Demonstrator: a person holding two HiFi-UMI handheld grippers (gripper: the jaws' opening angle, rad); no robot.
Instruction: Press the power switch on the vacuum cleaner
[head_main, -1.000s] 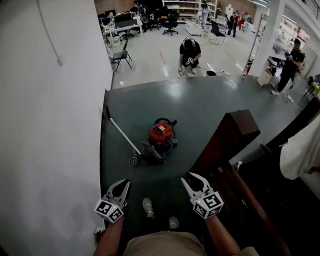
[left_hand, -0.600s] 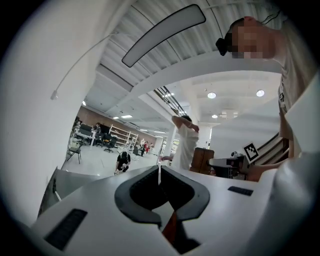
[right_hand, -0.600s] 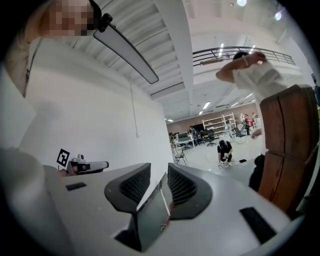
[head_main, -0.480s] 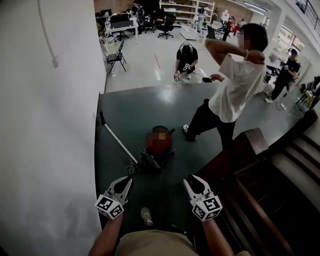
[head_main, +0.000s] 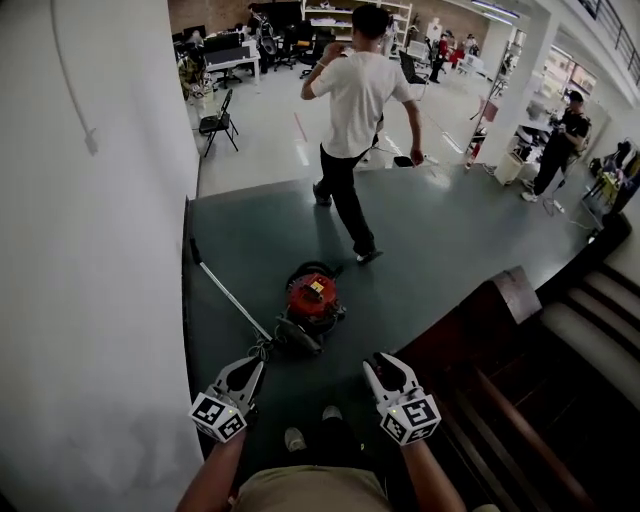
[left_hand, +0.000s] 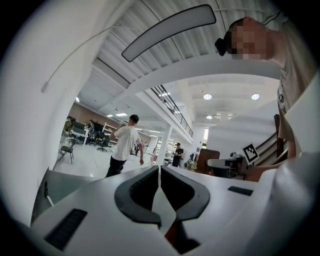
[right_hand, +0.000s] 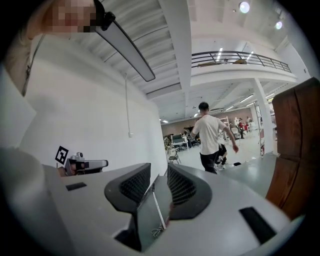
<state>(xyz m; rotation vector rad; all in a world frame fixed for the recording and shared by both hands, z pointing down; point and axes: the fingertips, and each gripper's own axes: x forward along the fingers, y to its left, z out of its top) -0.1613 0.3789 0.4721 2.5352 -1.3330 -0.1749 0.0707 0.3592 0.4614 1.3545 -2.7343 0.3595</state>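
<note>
The vacuum cleaner (head_main: 312, 298) is red on top with a black base. The floor (head_main: 440, 240) is dark grey-green and the wall (head_main: 90, 330) white. The left tool (head_main: 243, 368) and right tool (head_main: 383, 364) are white, with black-and-white square markers.

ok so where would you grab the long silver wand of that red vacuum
Probably mid-shaft on the long silver wand, from above, jaws across it: it lies flat on the dark green floor, thin and straight, clear of the red canister vacuum.

Both point forward, side by side, roughly level: left gripper (head_main: 244, 368) jaws seemingly together, right gripper (head_main: 384, 362) jaws a little apart, empty.
</note>
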